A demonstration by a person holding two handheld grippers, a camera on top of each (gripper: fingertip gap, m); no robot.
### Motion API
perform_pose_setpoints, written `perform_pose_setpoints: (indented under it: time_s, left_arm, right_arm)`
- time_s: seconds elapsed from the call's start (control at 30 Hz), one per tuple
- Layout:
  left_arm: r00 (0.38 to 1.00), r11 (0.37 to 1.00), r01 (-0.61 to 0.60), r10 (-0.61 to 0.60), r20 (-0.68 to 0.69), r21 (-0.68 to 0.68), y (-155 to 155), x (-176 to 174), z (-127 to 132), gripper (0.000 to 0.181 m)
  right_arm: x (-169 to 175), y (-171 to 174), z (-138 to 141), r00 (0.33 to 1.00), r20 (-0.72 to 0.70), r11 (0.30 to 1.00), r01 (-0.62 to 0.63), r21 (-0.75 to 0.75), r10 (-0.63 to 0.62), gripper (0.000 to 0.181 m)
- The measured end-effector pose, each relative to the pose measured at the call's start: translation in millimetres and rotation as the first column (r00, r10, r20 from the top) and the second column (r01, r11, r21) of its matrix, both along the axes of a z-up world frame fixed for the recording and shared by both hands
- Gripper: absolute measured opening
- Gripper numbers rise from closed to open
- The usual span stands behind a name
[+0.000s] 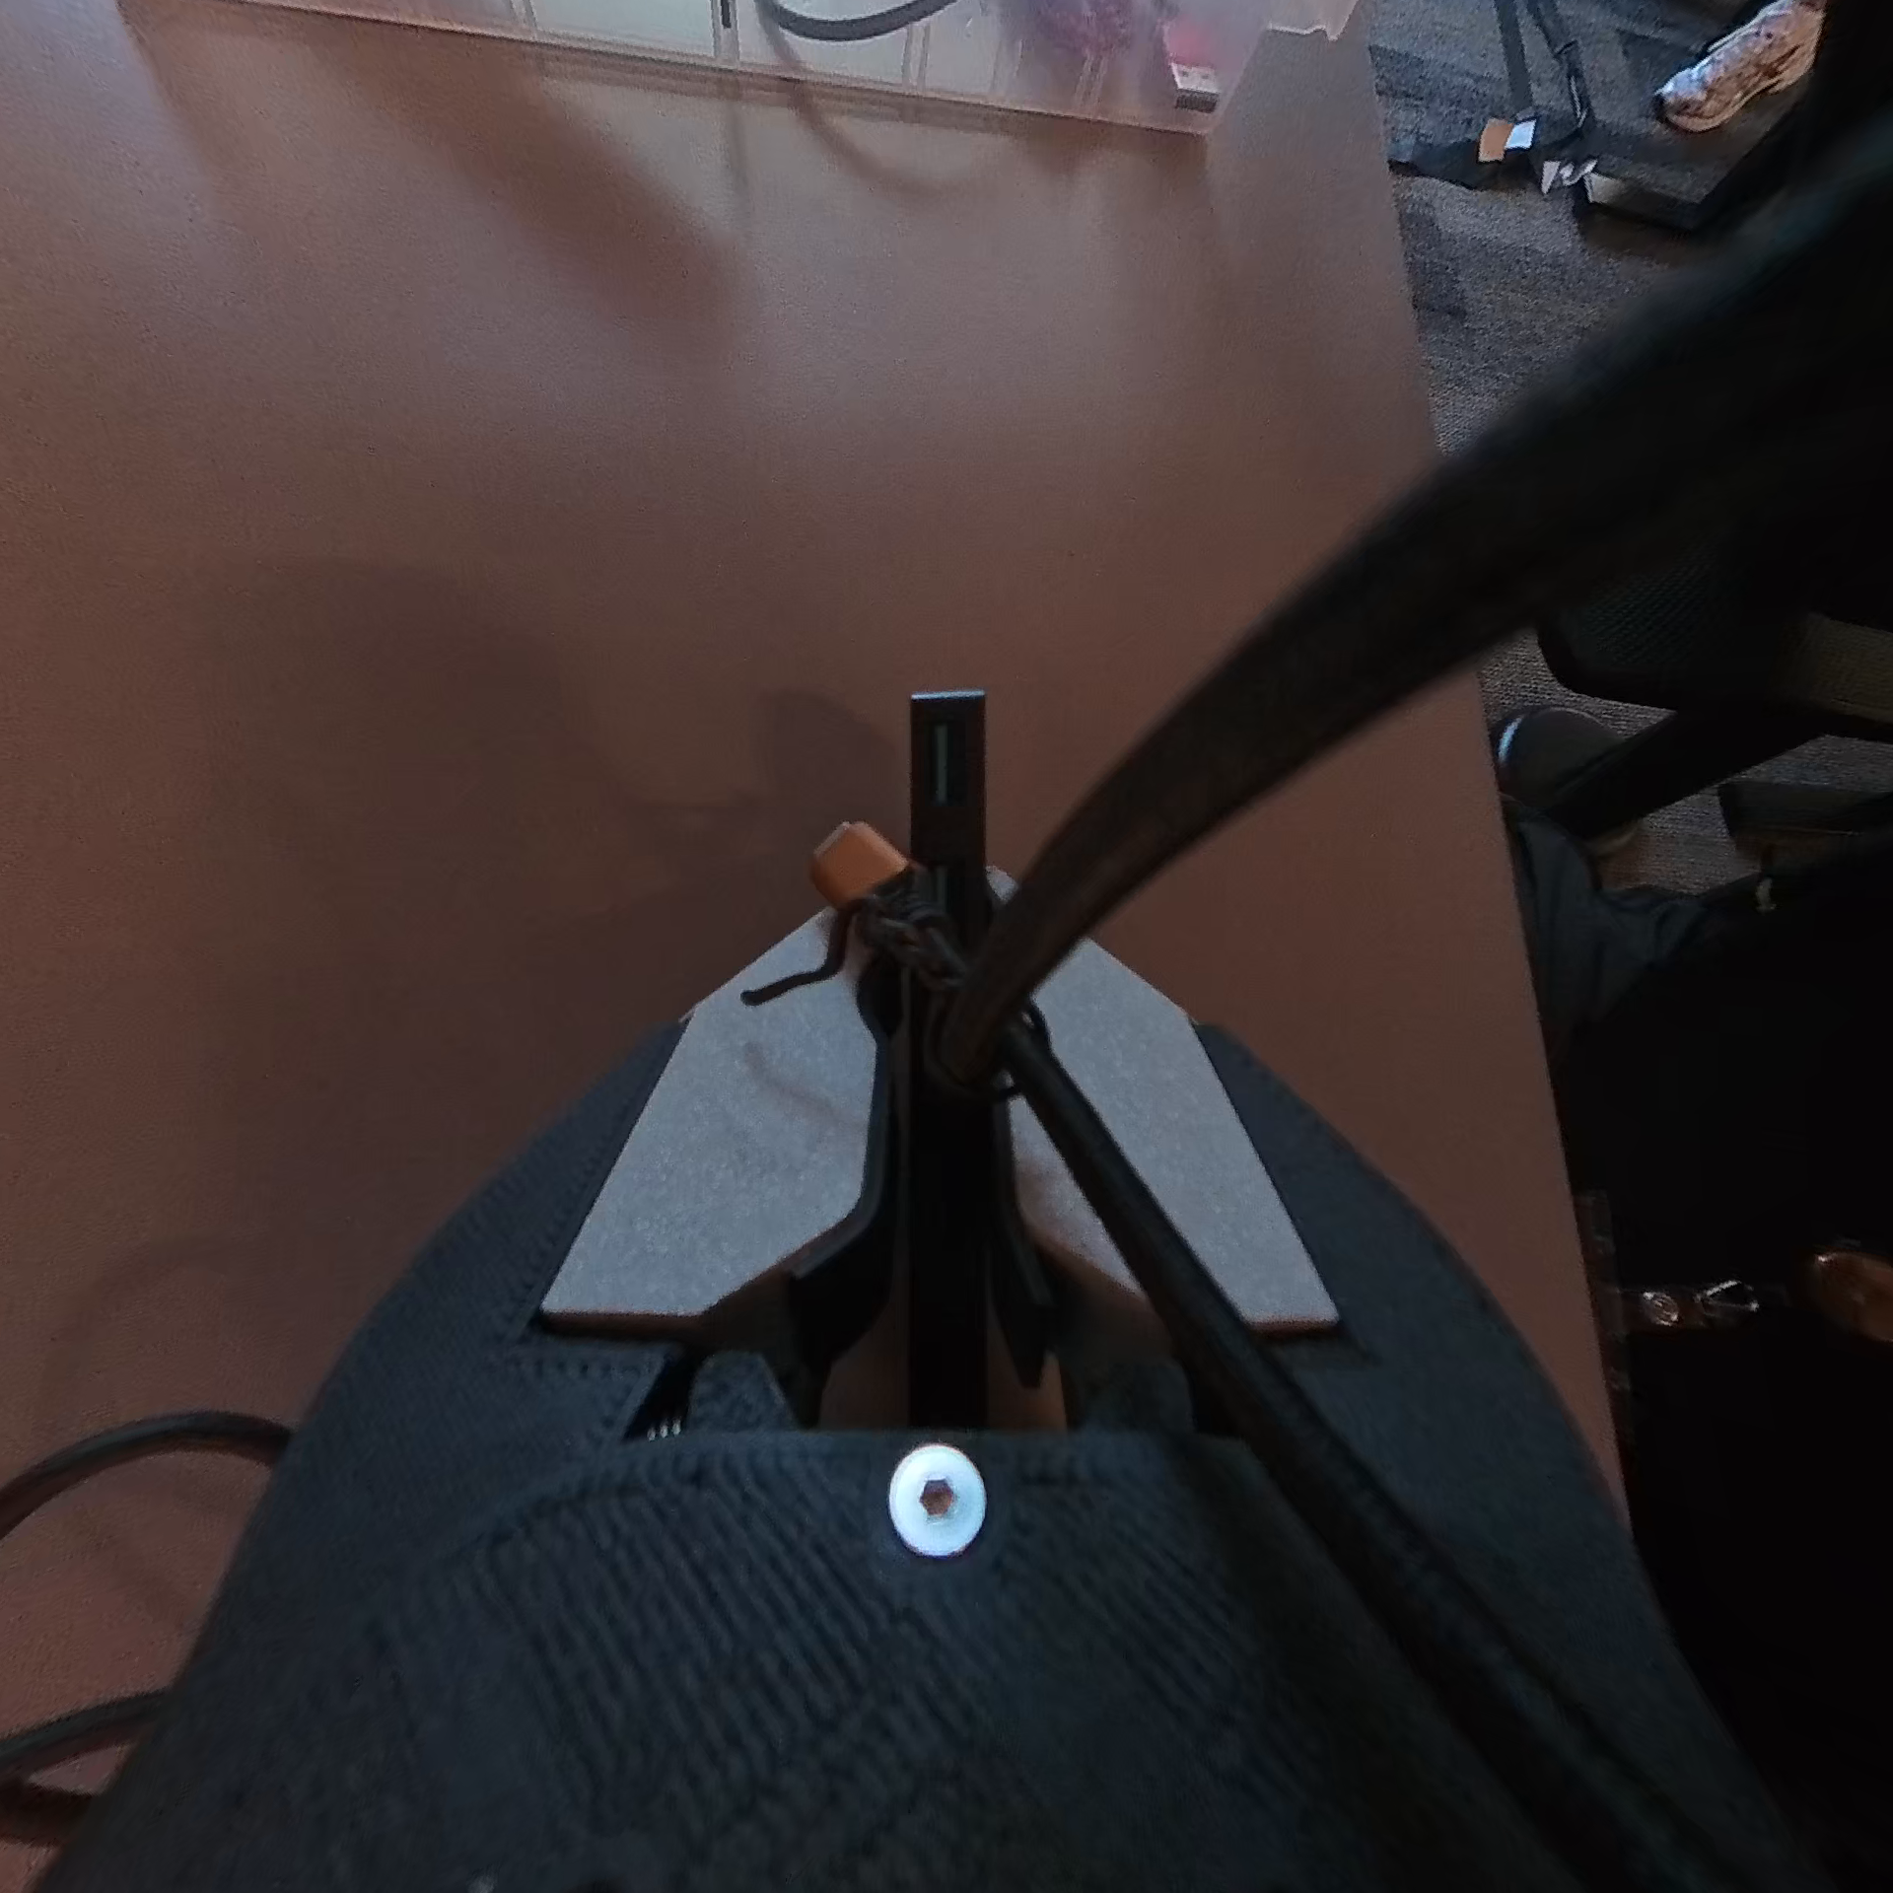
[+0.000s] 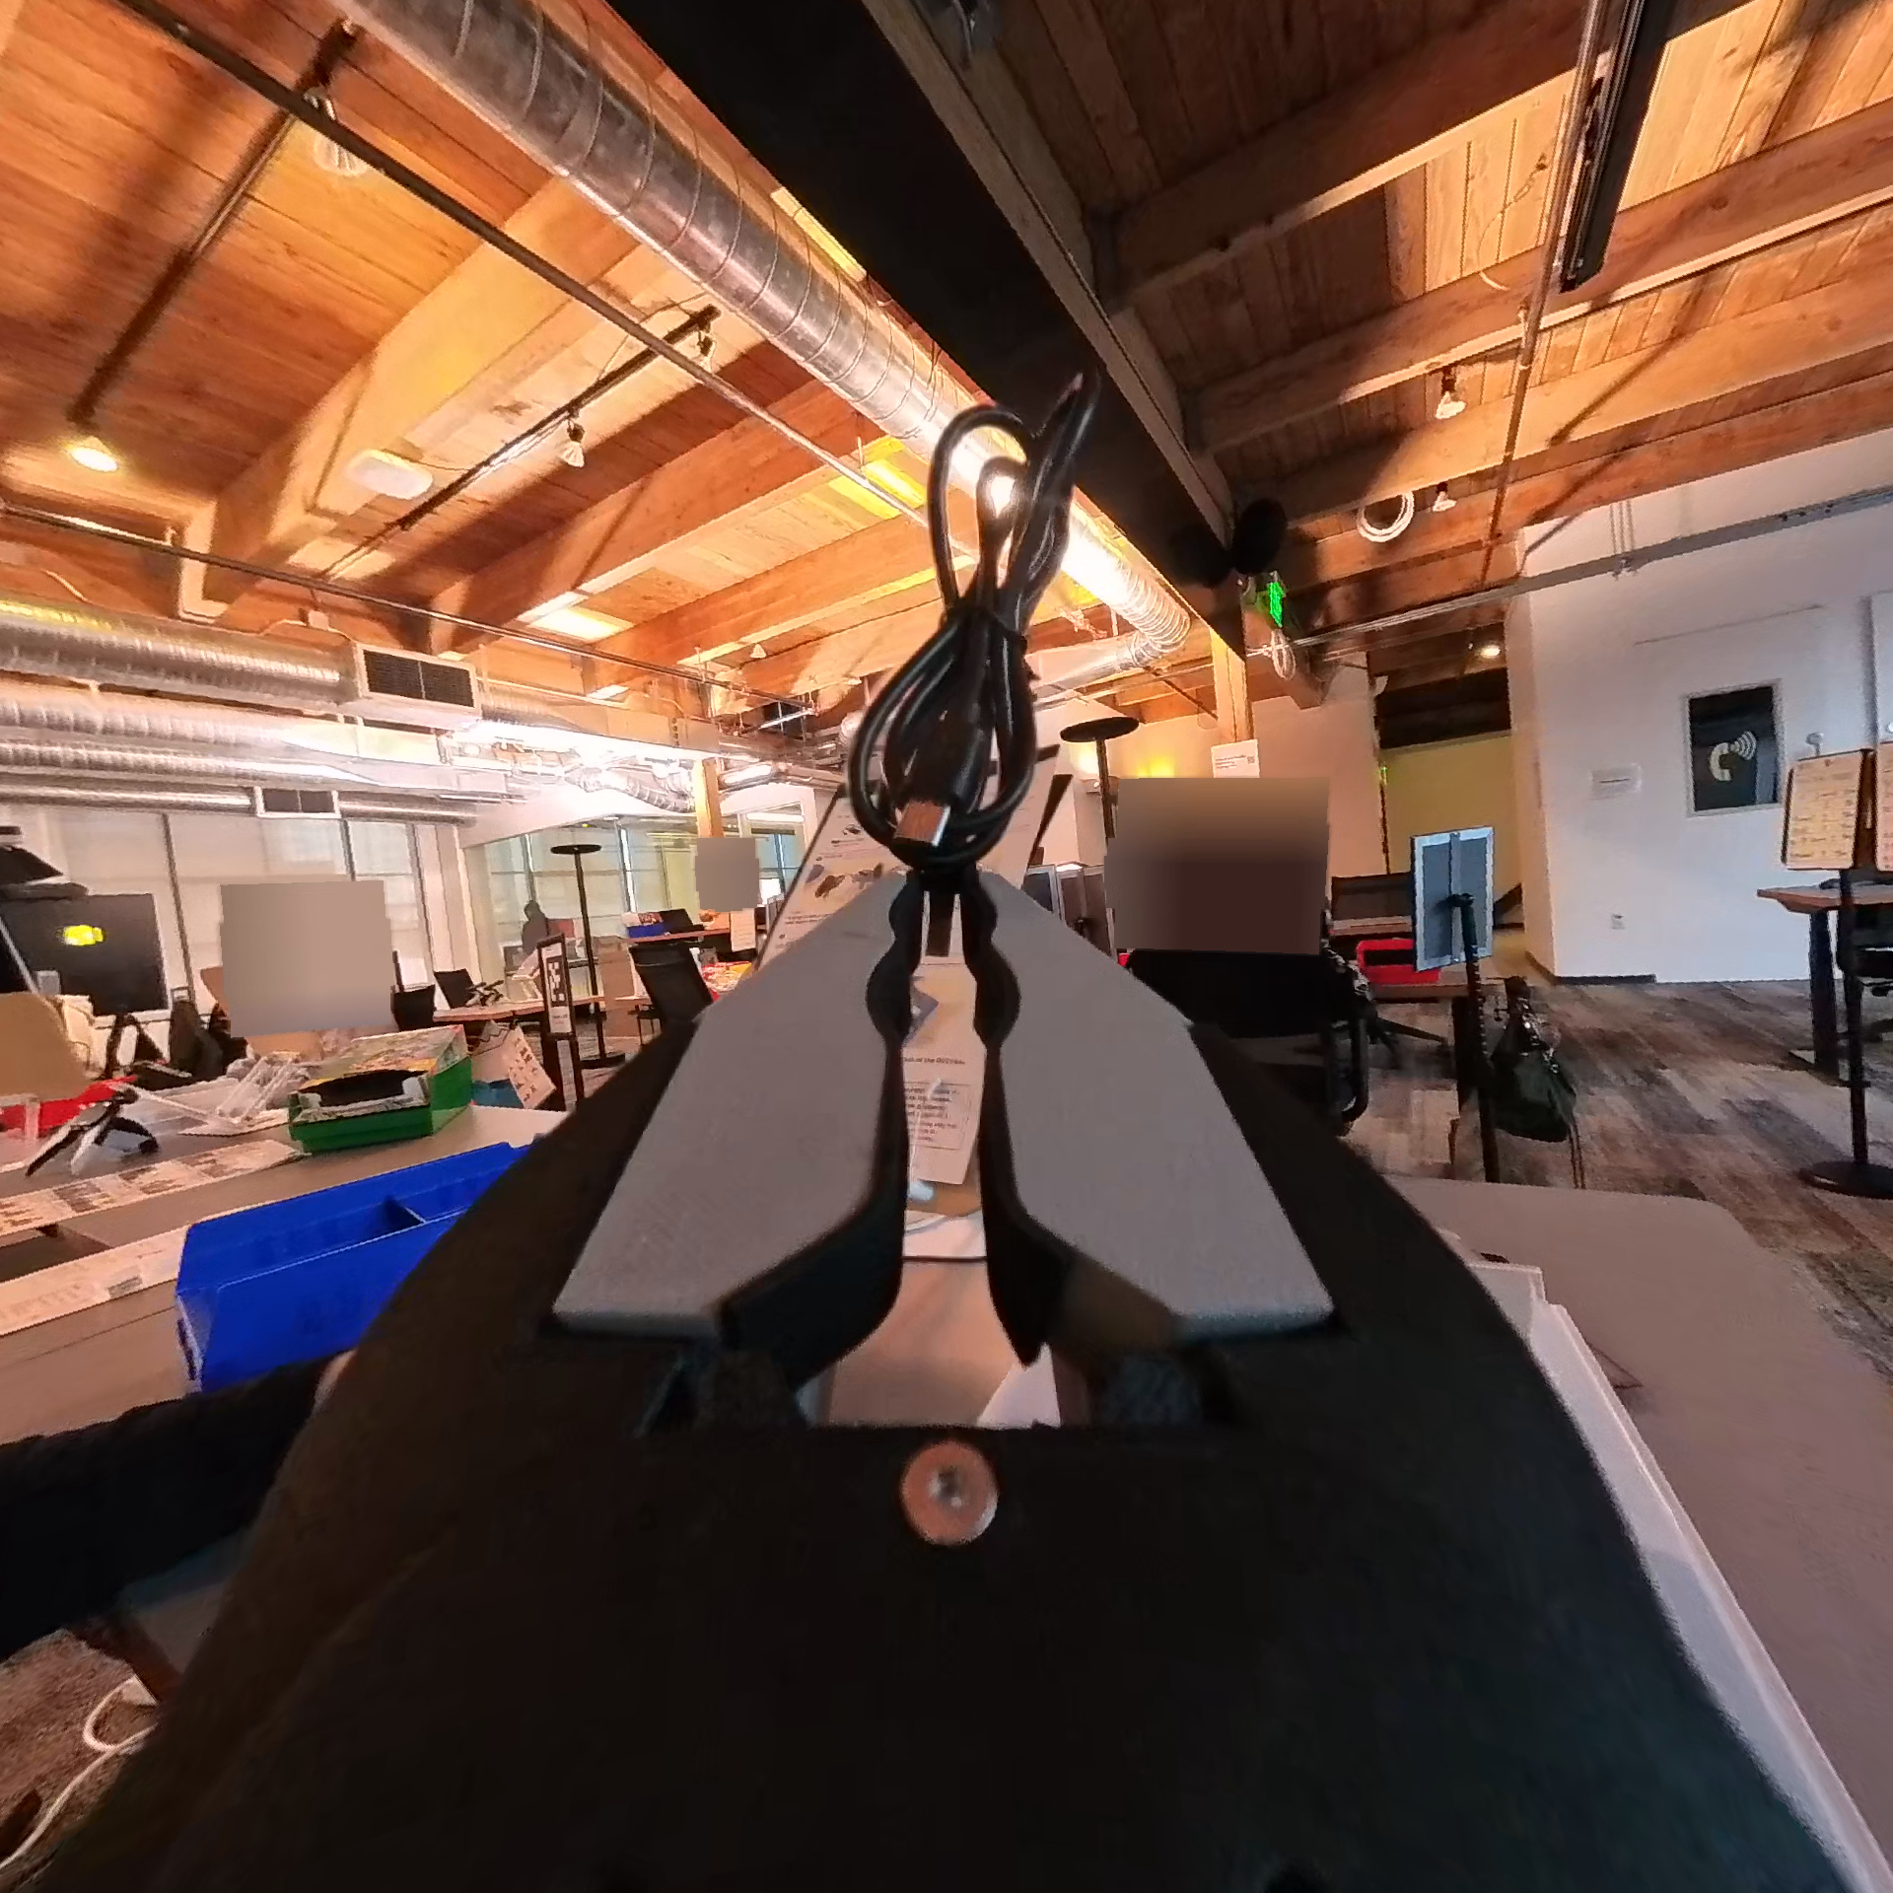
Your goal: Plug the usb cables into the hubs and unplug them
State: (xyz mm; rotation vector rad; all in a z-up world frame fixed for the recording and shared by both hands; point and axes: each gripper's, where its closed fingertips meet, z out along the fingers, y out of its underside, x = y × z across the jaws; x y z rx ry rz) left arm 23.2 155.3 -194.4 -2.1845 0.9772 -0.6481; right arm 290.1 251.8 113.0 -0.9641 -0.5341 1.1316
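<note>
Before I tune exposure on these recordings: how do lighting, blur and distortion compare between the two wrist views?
Left wrist view: dim, soft shadows on the brown table, thick cable blurred close to the lens, hub fairly sharp. Right wrist view: bright, warm, glare behind the coiled usb cable, ceiling beams bowed by the wide-angle lens.

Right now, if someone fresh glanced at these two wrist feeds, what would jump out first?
In the right wrist view, the right gripper points up toward the wooden ceiling, shut on a bundled black usb cable that stands above its fingertips. In the left wrist view, the left gripper clamps a slim black hub edge-up over the brown table, with an orange-tipped connector beside it.
</note>
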Motion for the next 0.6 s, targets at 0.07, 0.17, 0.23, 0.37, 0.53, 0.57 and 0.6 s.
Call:
perform_pose_setpoints:
  time_s: [0.07, 0.17, 0.23, 0.37, 0.53, 0.57, 0.6]
  left_arm:
    - [1.000, 1.000, 0.000, 0.000, 0.000, 0.001, 0.0, 0.0, 0.1, 0.011]
    - [1.000, 1.000, 0.001, -0.001, -0.002, 0.001, -0.2, 0.1, -0.2, 0.012]
    - [1.000, 1.000, 0.001, -0.001, -0.003, 0.001, -0.3, 0.1, -0.3, 0.011]
    - [1.000, 1.000, 0.002, -0.002, -0.004, 0.001, -0.3, 0.1, -0.4, 0.012]
    - [1.000, 1.000, 0.003, -0.003, -0.005, 0.001, -0.5, 0.3, -0.6, 0.012]
    - [1.000, 1.000, 0.003, -0.003, -0.006, 0.001, -0.5, 0.2, -0.6, 0.012]
    - [1.000, 1.000, 0.003, -0.003, -0.006, 0.001, -0.5, 0.2, -0.6, 0.012]
  right_arm:
    - [0.7, 2.0, -1.2, 1.000, 0.002, 1.000, 0.005, -0.003, -0.005, 0.004]
    - [2.3, 5.1, -3.0, 1.000, -0.006, 1.000, 0.003, -0.012, -0.003, 0.003]
    - [3.0, 7.4, -4.7, 1.000, -0.004, 1.000, 0.007, -0.019, -0.007, 0.003]
    - [3.9, 10.9, -7.2, 1.000, -0.003, 1.000, 0.012, -0.027, -0.012, 0.003]
    - [5.3, 16.0, -10.9, 1.000, -0.001, 0.999, 0.019, -0.040, -0.019, 0.003]
    - [5.5, 17.3, -12.1, 1.000, 0.000, 0.999, 0.021, -0.044, -0.021, 0.003]
    - [5.7, 18.6, -13.1, 1.000, 0.001, 0.999, 0.022, -0.048, -0.022, 0.003]
